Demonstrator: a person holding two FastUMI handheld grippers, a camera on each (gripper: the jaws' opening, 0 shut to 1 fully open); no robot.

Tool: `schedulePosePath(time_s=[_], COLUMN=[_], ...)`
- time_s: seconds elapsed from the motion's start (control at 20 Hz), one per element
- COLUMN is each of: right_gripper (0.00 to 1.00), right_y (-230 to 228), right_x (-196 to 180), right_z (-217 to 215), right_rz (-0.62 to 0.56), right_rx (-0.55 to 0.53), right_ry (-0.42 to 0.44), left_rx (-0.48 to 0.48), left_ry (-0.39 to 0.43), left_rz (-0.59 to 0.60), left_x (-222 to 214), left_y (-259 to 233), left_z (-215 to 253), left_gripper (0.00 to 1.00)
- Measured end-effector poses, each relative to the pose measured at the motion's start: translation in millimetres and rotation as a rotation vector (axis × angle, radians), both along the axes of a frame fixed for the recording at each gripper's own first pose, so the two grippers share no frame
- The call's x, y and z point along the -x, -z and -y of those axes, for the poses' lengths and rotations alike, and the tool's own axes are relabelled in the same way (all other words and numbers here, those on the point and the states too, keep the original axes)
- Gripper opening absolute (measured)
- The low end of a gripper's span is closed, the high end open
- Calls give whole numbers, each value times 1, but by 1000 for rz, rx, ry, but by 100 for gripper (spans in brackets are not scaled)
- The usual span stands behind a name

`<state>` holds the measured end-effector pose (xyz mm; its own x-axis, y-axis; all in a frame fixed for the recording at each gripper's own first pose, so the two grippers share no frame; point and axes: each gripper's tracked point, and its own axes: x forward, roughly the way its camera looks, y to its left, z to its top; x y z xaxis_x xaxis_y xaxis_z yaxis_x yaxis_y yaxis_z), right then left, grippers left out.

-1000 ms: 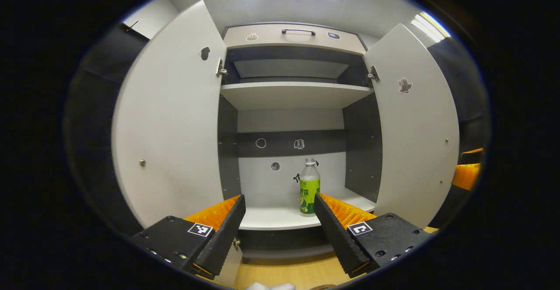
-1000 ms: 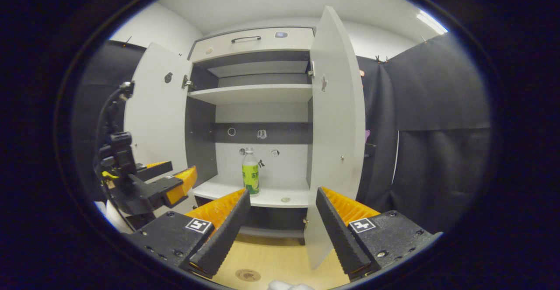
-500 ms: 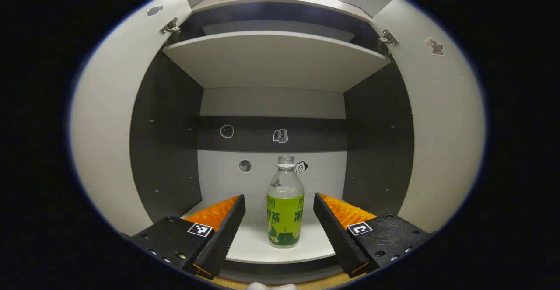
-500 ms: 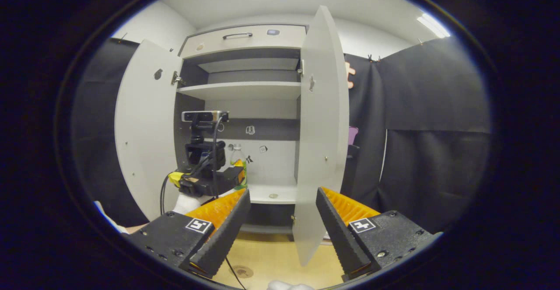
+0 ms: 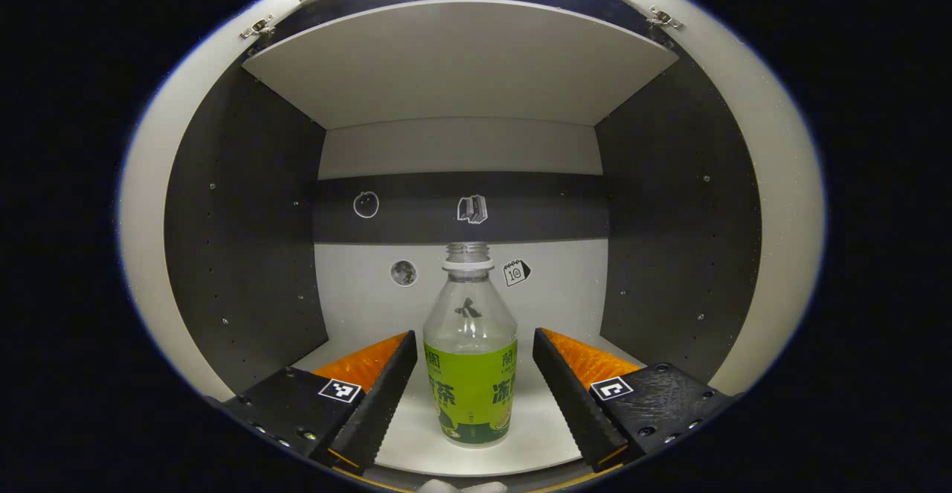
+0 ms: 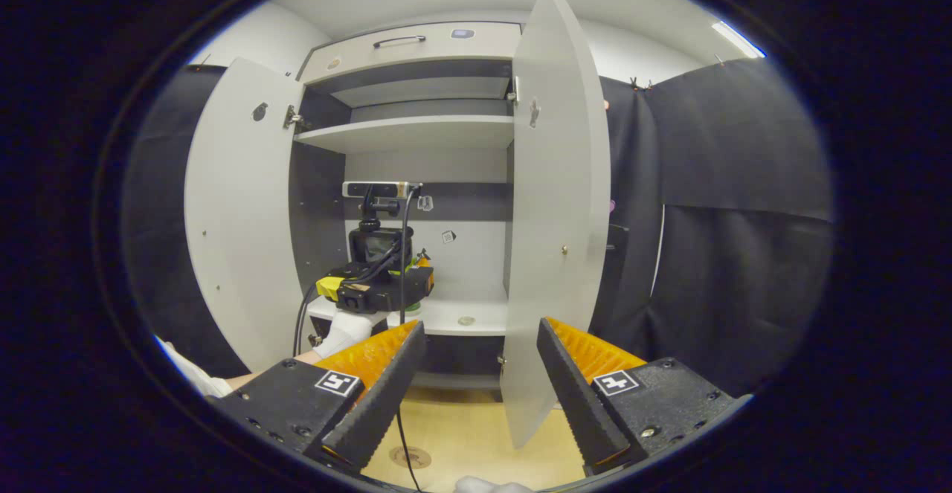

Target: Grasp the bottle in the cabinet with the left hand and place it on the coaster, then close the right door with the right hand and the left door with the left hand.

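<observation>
Left gripper view: left tool (image 5: 470,392) is inside the cabinet (image 5: 238,203), fingers spread wide w/ the bottle (image 5: 470,359) standing upright between them, not touching either finger. Bottle sits on the lower shelf (image 5: 535,433), near its front edge. Upper shelf (image 5: 461,62) overhead, dark side walls L and R, nothing betw. tool and bottle. Back wall has small stickers (image 5: 472,209) on and under a dark band. Bottle: clear plastic, no cap on the neck, white ring at the neck, green label round the lower half, upper part see-through; can't tell if there's liquid in it.

Right gripper view: right tool (image 6: 476,385) hangs out front of the cabinet, fingers spread, nothing between them. Right door (image 6: 554,203) stands open, edge-on, just ahead of the tool. Left door (image 6: 234,203) also open, swung wide. Left tool (image 6: 425,279) w/ its camera mast and cables is at the lower shelf (image 6: 461,318), held by a gloved hand (image 6: 343,331); it blocks the bottle, only a bit of green shows under it. Small round thing (image 6: 466,320) lies on the shelf beside it, can't tell what. Drawer w/ handle (image 6: 398,39) on top. Wood surface (image 6: 468,441) below, coaster (image 6: 410,456) on it near the bottom edge, a cable crossing it.
</observation>
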<state>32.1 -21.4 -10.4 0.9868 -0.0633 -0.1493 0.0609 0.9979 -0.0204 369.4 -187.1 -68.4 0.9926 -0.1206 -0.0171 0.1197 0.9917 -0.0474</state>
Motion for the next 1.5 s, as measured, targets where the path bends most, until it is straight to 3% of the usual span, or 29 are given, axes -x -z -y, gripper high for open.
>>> schedulePosePath(time_s=[0.2,0.25,0.55,0.6,0.65,0.9,1.35,1.5], right_gripper=[100,100,99,100,100,99,99,99], right_y=[3,3,-4,-5,-4,2,15,26], right_x=[-3,-2,10,13,16,33,69,81], right_z=[-3,-3,0,0,0,1,12,17], right_rz=[-10,-8,28,33,34,40,68,47], right_rx=[3,3,19,20,20,19,43,61], right_ry=[-17,-18,-8,-7,-6,-2,22,35], left_rx=[5,6,46,49,48,49,25,23], left_ry=[7,11,38,48,55,78,148,197], left_rz=[-41,-46,32,43,50,69,45,95], left_x=[-13,-5,40,50,62,123,254,289], left_y=[12,9,-33,-40,-45,-47,33,60], left_z=[4,1,-12,-15,-18,-34,-38,-29], left_gripper=[97,76,76,80,76,76,76,76])
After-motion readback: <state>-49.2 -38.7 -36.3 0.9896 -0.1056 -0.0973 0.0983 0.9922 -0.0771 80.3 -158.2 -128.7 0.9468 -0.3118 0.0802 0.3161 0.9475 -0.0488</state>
